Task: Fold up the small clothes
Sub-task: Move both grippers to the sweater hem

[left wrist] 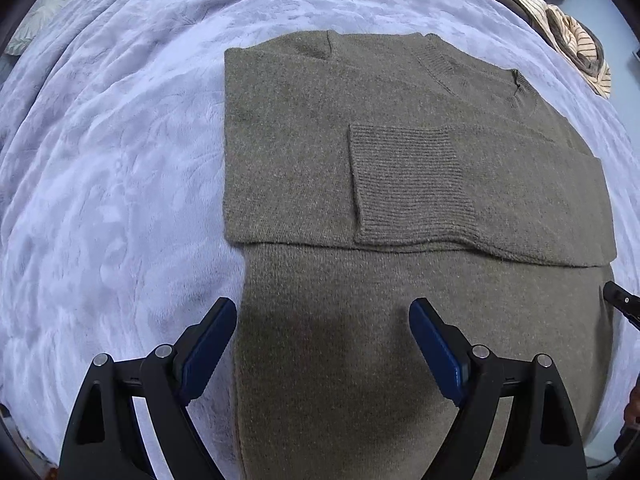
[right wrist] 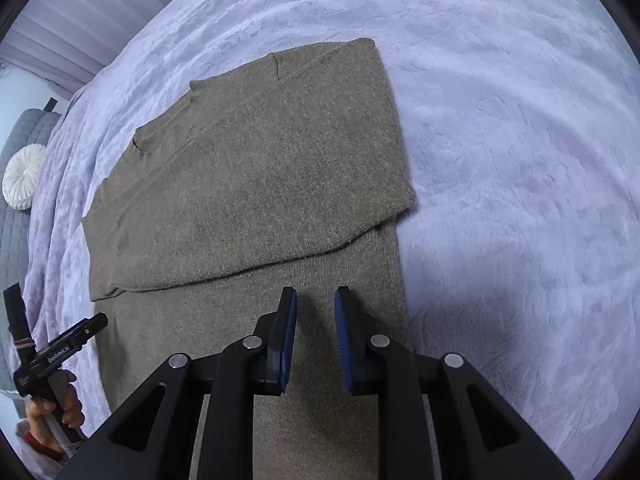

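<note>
**Sweater lying part-folded, both grippers empty above it**

While the sweater (left wrist: 400,184) is lying flat on the lilac blanket (left wrist: 120,160), the left gripper (left wrist: 324,344) is hovering over its near, unfolded part with its jaws standing wide apart and nothing between the blue pads (left wrist: 208,348). Both sleeves are lying folded across the chest, and a ribbed cuff (left wrist: 408,184) is resting on top near the middle, its ribbing running crosswise. The collar (left wrist: 436,60) is pointing toward the far side of the bed.

From the right wrist view, the right gripper (right wrist: 316,340) is hanging over the sweater's (right wrist: 248,176) lower body near its right edge, its jaws narrowed to a slim gap and gripping nothing (the knit below is showing through the gap). Whether its tips are touching the fabric, I cannot tell. At the left edge of that view, the left gripper (right wrist: 52,352) is showing in the left hand (right wrist: 52,408), just beside the sweater's left edge.

Striped clothes (left wrist: 576,40) are lying heaped at the far right of the blanket, well apart from the sweater, and a round white cushion (right wrist: 24,180) is sitting beyond the blanket's (right wrist: 520,160) left side.
</note>
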`<state>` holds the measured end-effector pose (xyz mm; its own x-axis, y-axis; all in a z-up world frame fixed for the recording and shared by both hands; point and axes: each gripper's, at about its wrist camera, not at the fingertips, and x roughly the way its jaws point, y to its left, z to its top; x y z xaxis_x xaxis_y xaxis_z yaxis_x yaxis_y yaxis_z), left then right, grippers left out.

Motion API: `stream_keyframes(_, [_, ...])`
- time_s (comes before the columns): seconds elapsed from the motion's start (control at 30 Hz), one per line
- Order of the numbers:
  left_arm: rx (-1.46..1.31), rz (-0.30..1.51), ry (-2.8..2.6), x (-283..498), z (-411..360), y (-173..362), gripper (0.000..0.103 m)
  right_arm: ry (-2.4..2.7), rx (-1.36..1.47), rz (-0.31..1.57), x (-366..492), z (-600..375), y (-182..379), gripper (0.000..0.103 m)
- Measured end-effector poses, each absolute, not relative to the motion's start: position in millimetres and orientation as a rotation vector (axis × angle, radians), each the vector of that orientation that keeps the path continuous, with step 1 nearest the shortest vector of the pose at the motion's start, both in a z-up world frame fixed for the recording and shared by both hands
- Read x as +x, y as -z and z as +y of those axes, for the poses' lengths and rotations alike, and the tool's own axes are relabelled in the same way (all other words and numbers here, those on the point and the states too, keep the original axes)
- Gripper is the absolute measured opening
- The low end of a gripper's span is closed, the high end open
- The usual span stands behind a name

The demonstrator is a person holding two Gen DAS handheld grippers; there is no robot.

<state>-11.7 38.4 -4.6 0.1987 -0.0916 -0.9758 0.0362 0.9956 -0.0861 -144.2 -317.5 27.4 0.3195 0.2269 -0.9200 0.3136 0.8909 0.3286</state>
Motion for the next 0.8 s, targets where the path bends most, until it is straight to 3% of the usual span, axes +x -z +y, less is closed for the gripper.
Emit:
stream_keyframes(0.1, [-0.056,1.365,0.085,-18,41,1,0.089,0.056,0.503,1.267,-144,-314,-28,0.022])
stream_keyframes(0.17, [-0.046,1.357,0.079,-19,41,0,0.089,0.051,0.504,1.27,-144,-311,-29,0.029])
stream_keyframes(0.2, [-0.046,1.355,0.078,-21,41,-1,0.1,0.047,0.506,1.267,-145,-309,-30,0.036])
stream_keyframes(0.23, [-0.043,1.356,0.075,-23,40,-2,0.103,0.042,0.506,1.264,-145,-308,-31,0.039])
stream_keyframes(0.37, [-0.021,1.348,0.079,-29,36,-7,0.103,0.019,0.508,1.256,-146,-300,-36,0.044])
stream_keyframes(0.43, [-0.013,1.35,0.087,-33,35,-10,0.103,0.01,0.512,1.249,-146,-297,-38,0.052])
stream_keyframes(0.8, [0.002,1.405,0.062,-53,40,-22,0.103,0.01,0.54,1.265,-155,-293,-49,0.053])
